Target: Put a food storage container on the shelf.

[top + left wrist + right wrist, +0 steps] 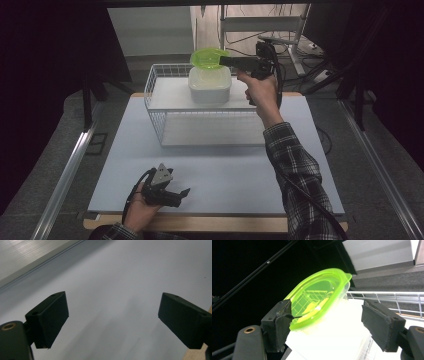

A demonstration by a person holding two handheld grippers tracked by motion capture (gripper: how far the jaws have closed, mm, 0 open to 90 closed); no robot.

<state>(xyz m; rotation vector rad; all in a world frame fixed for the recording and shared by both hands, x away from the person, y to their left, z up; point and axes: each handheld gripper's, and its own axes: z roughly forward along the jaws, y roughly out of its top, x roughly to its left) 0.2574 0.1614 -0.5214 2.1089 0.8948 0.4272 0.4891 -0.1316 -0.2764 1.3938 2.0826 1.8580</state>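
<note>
My left hand (141, 209) rests low near me, its left gripper (181, 193) pointing right, jaws spread wide. My right arm (290, 160) stretches forward, right hand (261, 90) raised, the right gripper (223, 61) aimed left, jaws parted.

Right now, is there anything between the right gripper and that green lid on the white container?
Nothing visible. The right gripper is already at the green lid, jaws apart, with one jaw against the lid's rim. The lid sits tilted on the white container inside the wire basket.
</note>
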